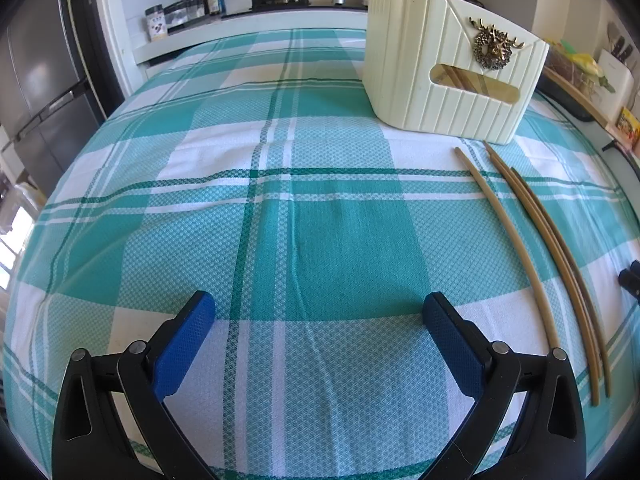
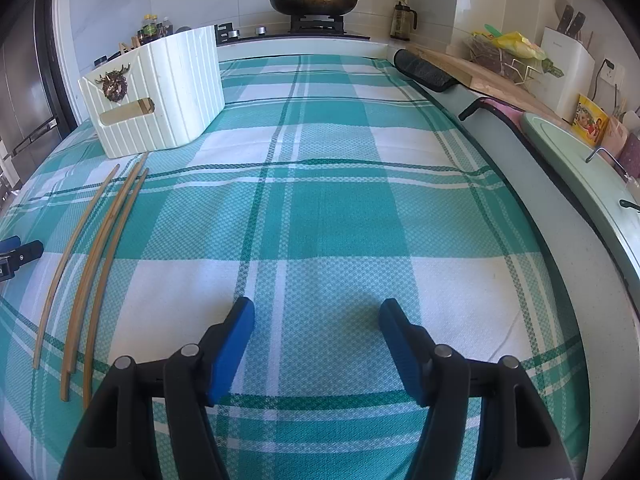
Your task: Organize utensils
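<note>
While both claws hang empty above the checked cloth [image 1: 280, 240], the step in hand appears to be picking the next chopstick off the desk and dropping it into the cream holder [image 1: 452, 76]. The left claw [image 1: 320, 312] has its jaws spread wide, nothing between them; the right claw [image 2: 316, 316] is likewise spread and holds nothing.

The loose chopsticks [image 1: 540, 248] lie on the cloth between the two claws, to the right of the left claw and to the left of the right one, with their far tips just in front of the holder.

Recommended procedure:
- Take the single stick [image 2: 76, 252] lying apart from the others first; it leaves room for a jaw on each side.
- Close across the shaft near its middle so it does not tip.
- Lower it end first into the holder's open top.

Count:
- Loose chopsticks on the cloth: three, one apart and two lying close together.
- Holder: one, with some chopsticks already inside, seen at its top and through its slot; their number cannot be told.
- Claws: two.
</note>
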A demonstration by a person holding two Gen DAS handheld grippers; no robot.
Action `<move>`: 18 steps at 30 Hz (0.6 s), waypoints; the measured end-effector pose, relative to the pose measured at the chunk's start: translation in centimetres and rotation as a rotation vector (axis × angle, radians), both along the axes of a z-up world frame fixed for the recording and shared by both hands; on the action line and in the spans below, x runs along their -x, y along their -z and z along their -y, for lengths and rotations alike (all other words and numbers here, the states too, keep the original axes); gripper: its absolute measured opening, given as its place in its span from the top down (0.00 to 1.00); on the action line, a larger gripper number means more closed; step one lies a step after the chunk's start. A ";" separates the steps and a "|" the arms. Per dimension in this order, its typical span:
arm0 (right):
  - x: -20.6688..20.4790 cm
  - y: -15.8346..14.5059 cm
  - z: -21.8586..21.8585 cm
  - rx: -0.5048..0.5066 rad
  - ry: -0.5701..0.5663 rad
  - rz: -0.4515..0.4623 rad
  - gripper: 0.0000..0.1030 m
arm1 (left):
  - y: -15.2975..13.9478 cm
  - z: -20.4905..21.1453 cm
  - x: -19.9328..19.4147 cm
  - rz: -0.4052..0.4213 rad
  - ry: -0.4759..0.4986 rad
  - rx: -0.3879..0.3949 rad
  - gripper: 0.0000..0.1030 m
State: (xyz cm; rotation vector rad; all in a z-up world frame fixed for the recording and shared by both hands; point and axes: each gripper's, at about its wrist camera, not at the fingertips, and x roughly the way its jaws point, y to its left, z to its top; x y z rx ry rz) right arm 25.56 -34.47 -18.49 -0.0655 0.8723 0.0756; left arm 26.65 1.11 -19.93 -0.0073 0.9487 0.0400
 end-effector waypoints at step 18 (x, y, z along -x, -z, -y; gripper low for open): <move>0.0 0.0 0.0 -0.004 0.001 0.000 0.35 | 0.0 0.0 0.0 0.000 0.000 0.000 0.00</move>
